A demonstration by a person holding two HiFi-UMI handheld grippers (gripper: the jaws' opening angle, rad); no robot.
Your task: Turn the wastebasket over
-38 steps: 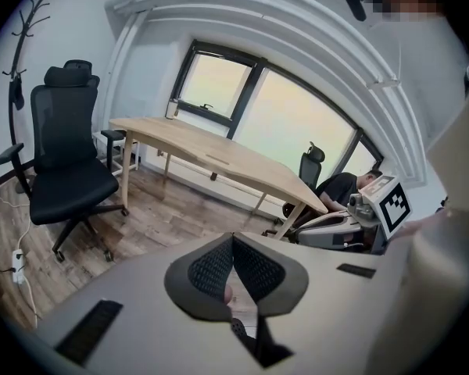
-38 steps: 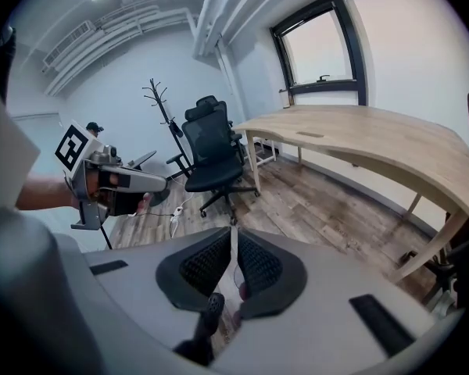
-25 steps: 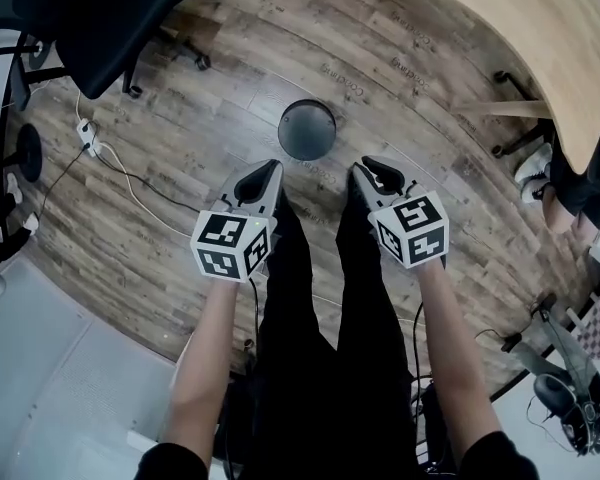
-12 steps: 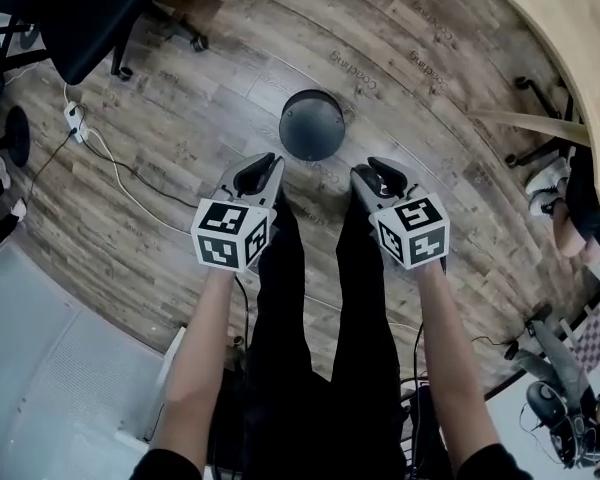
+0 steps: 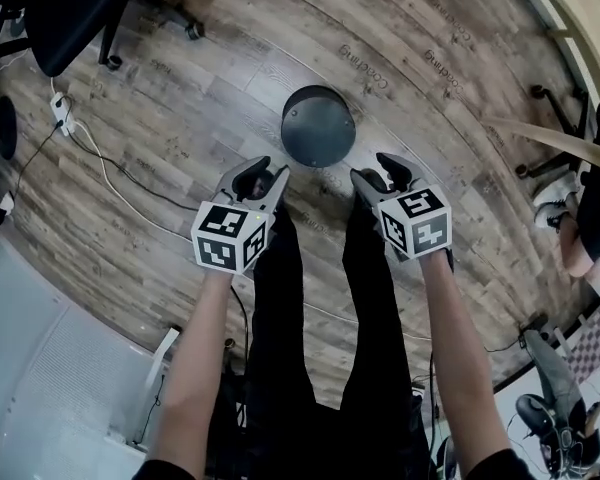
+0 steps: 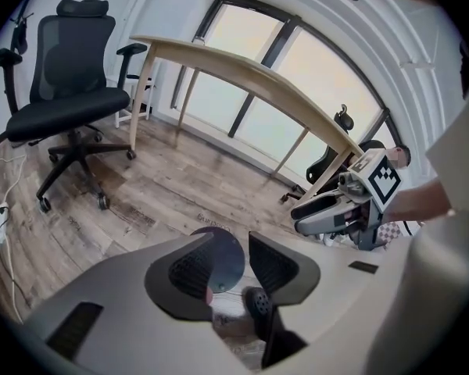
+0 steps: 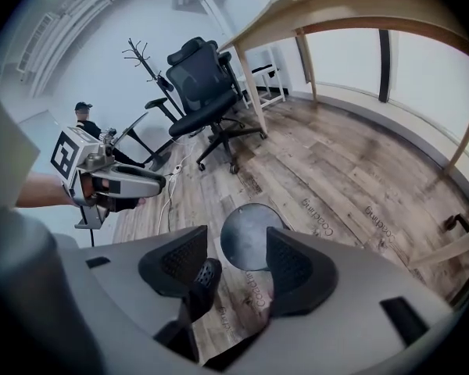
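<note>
Two grippers, neither touching the wastebasket [image 5: 318, 126]: left gripper [image 5: 263, 175] is near its lower left in the head view, right gripper [image 5: 378, 171] near its lower right. Both have just been opening; their jaws stand apart with nothing held between them. The wastebasket is dark and round, standing on the wood floor [image 5: 180, 118] ahead of the person's legs [image 5: 310, 318], with a flat closed face up.

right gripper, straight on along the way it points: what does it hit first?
Likely the wastebasket: its dark round top shows dead ahead, framed by the right gripper's jaws, which have just been opening and hold nothing. Depth is unclear, so the line may fall slightly short.
</note>
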